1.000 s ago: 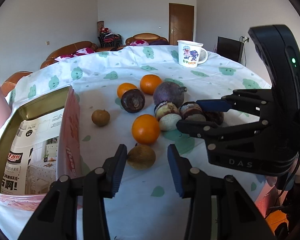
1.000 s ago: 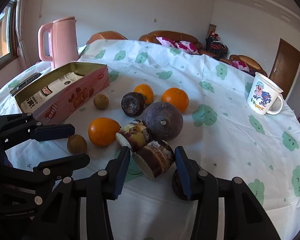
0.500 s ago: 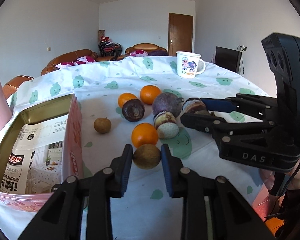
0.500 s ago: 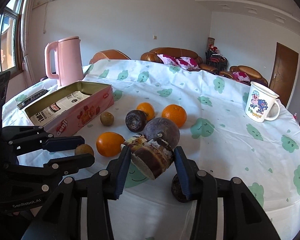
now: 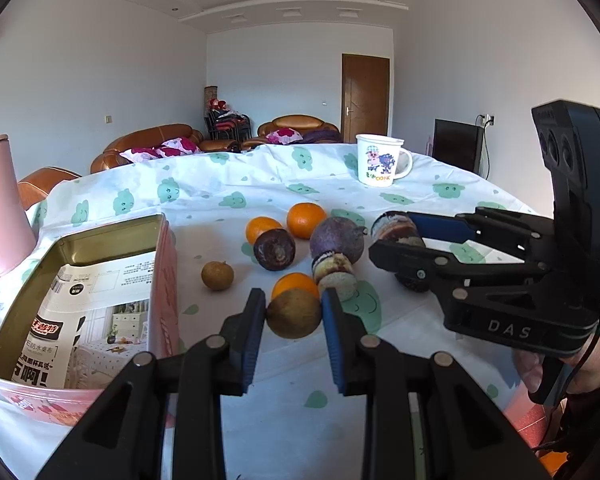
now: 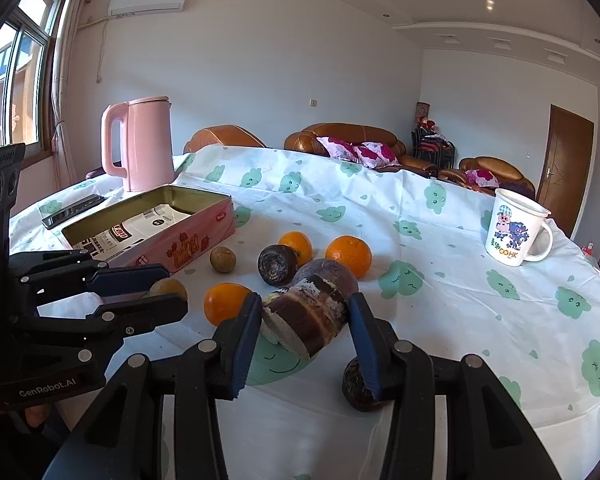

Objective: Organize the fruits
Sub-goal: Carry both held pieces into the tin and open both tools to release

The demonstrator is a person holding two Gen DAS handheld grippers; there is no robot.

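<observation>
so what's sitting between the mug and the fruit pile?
Nothing. In the right wrist view, only bare cloud-print tablecloth runs from the mug to the nearest orange. The left wrist view agrees.

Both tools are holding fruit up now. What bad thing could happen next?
The left tool pinches a round brown fruit that might slip and roll away. The right tool grips a cut brown chunk by its ends; it could drop onto the orange below.
</observation>
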